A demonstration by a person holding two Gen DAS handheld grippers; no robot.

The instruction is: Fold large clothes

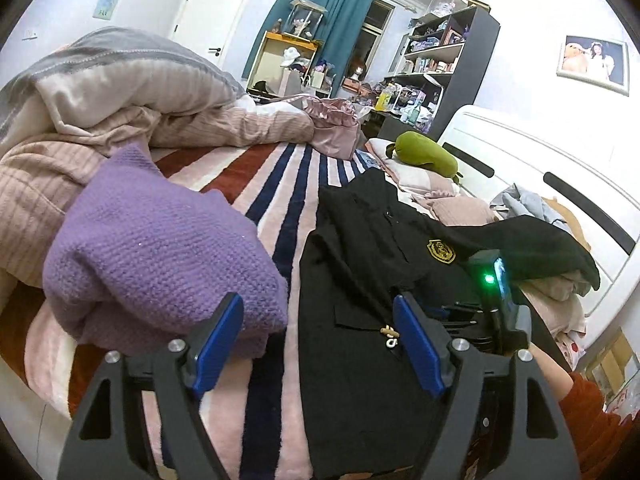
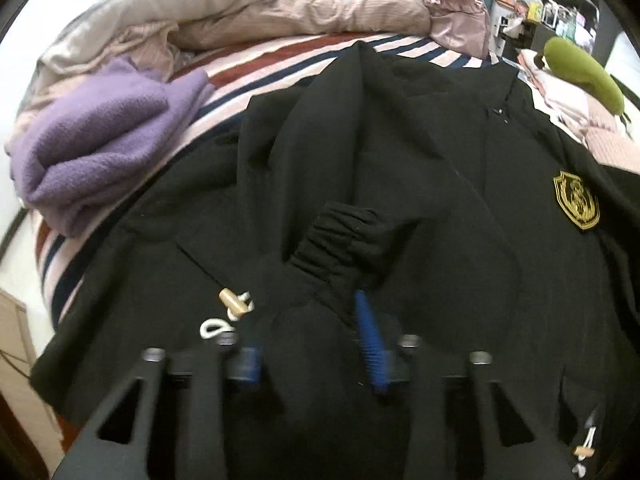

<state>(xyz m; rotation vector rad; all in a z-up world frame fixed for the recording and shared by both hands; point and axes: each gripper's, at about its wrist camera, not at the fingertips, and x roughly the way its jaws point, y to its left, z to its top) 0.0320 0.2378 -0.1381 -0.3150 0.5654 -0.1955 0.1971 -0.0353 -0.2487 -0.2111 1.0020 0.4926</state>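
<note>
The black jacket (image 2: pixel 400 152) lay spread on the striped bed (image 1: pixel 280 184), one sleeve already folded across its front and most folding left, while my right gripper (image 2: pixel 312 344) pinched its cloth and my left gripper (image 1: pixel 320 344) hung released.

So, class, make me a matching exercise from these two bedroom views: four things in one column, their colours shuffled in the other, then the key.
1. jacket
2. knitted sweater
3. plush toy
4. curtain

A. purple
B. teal
C. black
D. green

Pairs: 1-C, 2-A, 3-D, 4-B
</note>
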